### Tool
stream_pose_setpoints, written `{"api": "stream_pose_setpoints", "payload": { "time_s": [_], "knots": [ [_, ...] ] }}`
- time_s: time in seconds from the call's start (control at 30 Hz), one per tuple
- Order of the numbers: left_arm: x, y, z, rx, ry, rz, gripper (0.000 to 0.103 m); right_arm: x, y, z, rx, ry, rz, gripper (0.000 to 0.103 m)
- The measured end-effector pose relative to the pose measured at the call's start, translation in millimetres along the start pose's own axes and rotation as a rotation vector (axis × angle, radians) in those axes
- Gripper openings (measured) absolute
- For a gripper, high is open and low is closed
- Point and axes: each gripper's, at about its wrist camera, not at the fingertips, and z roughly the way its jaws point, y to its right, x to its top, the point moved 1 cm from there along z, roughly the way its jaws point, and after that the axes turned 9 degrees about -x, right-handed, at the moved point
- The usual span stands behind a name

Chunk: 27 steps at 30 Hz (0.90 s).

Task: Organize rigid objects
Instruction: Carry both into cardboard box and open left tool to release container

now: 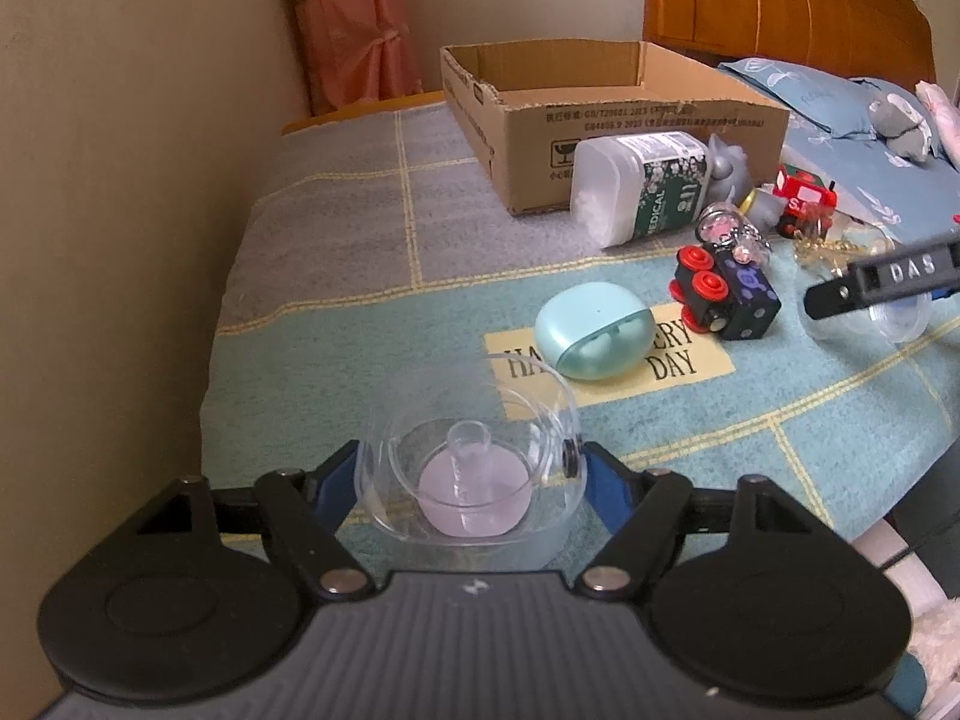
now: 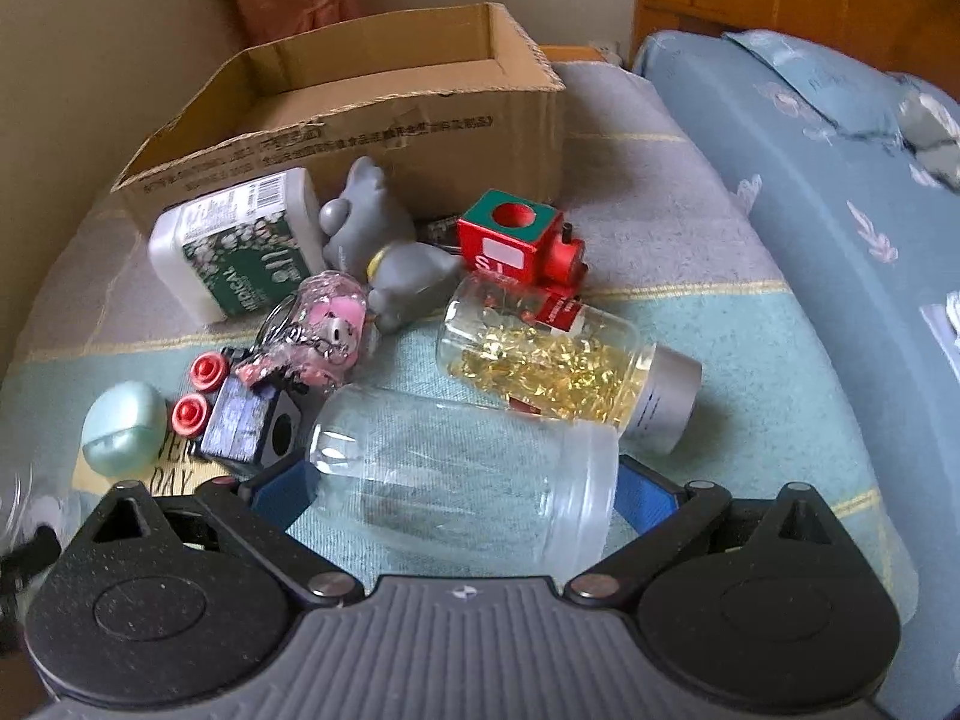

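Note:
My left gripper point(image 1: 474, 468) is shut on a clear round capsule point(image 1: 474, 486) with a lilac base and a small tube inside, held just above the bedspread. In the right wrist view, my right gripper point(image 2: 462, 462) is closed on an empty clear jar point(image 2: 456, 480). The jar lies crosswise on the bedspread, with a blue pad against each end. An open cardboard box point(image 1: 600, 138) point(image 2: 384, 138) stands at the back. In front of it lie a white medical bottle point(image 2: 240, 252), a grey toy point(image 2: 384, 252), a red train point(image 2: 516, 246) and a gold-flake jar point(image 2: 564, 372).
A mint earbud case point(image 1: 594, 330), a black block car with red wheels point(image 1: 732, 300) and a pink keychain point(image 2: 324, 324) lie on the bedspread. A beige wall point(image 1: 120, 180) runs along the left. Blue pillows point(image 2: 810, 180) and a wooden headboard point(image 1: 780, 0) are on the right.

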Motion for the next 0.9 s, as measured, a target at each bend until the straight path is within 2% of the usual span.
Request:
{"api": "stream_pose_setpoints", "payload": {
  "time_s": [0.23, 0.53, 0.7, 0.9],
  "knots": [
    [5, -1, -2, -0.011, -0.02, -0.004, 0.075, -6, -2, -15, 0.038, 0.072, -0.146, 0.1],
    [26, 3, -20, -0.013, -0.003, 0.027, 0.075, 3, 9, -45, 0.157, 0.117, -0.246, 0.1],
    [58, 6, -27, -0.023, 0.014, 0.059, 0.075, 23, 11, -61, 0.203, 0.174, -0.287, 0.1],
    [121, 15, -23, -0.048, 0.067, 0.122, 0.075, 60, 12, -74, 0.229, 0.257, -0.316, 0.1]
  ]
}}
